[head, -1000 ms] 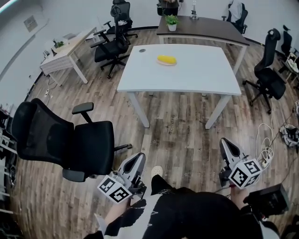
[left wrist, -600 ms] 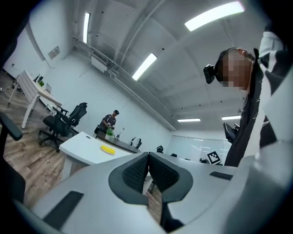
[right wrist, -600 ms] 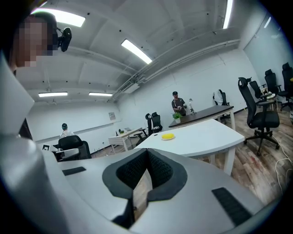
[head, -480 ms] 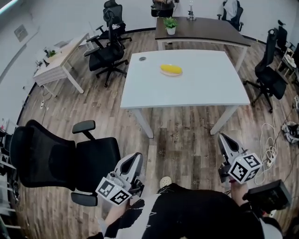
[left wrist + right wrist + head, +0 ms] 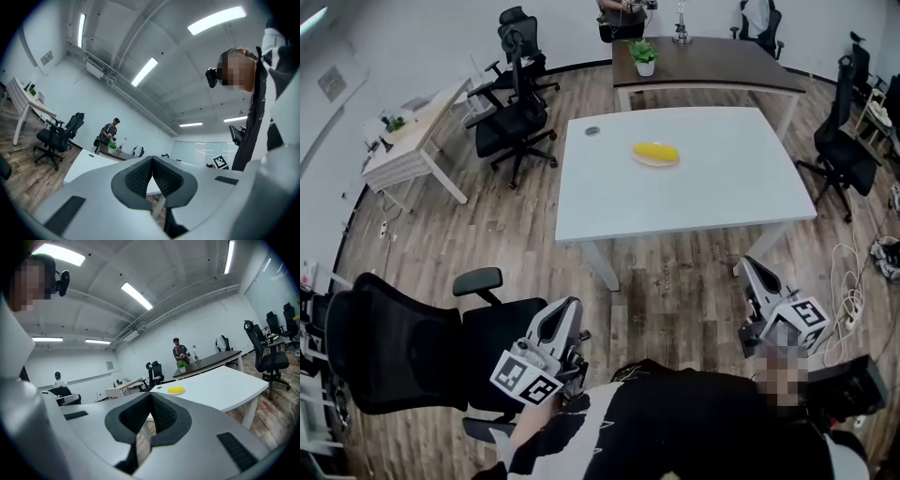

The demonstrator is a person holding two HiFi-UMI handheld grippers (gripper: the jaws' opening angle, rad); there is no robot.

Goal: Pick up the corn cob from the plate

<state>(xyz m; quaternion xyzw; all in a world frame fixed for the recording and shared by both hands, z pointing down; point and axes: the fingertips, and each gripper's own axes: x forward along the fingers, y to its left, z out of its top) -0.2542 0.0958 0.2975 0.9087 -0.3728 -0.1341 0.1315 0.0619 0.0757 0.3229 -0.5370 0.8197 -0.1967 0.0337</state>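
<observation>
A yellow corn cob (image 5: 656,152) lies on a small pale plate (image 5: 657,161) at the far middle of the white table (image 5: 712,197). In the right gripper view the corn cob (image 5: 176,389) shows on the table just beyond the jaws. Both grippers are held low over the wooden floor, well short of the table's near edge. My left gripper (image 5: 570,307) is shut and empty, and its own view shows the left gripper (image 5: 152,158) with pads meeting. My right gripper (image 5: 749,266) is also shut with nothing in it, the right gripper (image 5: 151,394) closed at the tips.
A black office chair (image 5: 412,347) stands close on my left. More chairs (image 5: 511,122) and a wooden desk (image 5: 408,141) are at the far left. A dark desk (image 5: 712,56) with a potted plant (image 5: 645,52) stands behind the table. Cables (image 5: 848,295) lie on the floor at right.
Both grippers have been carried forward towards the white table, which now sits lower and nearer in the head view. The black chair has slipped further back on the left. Jaws stayed shut.
</observation>
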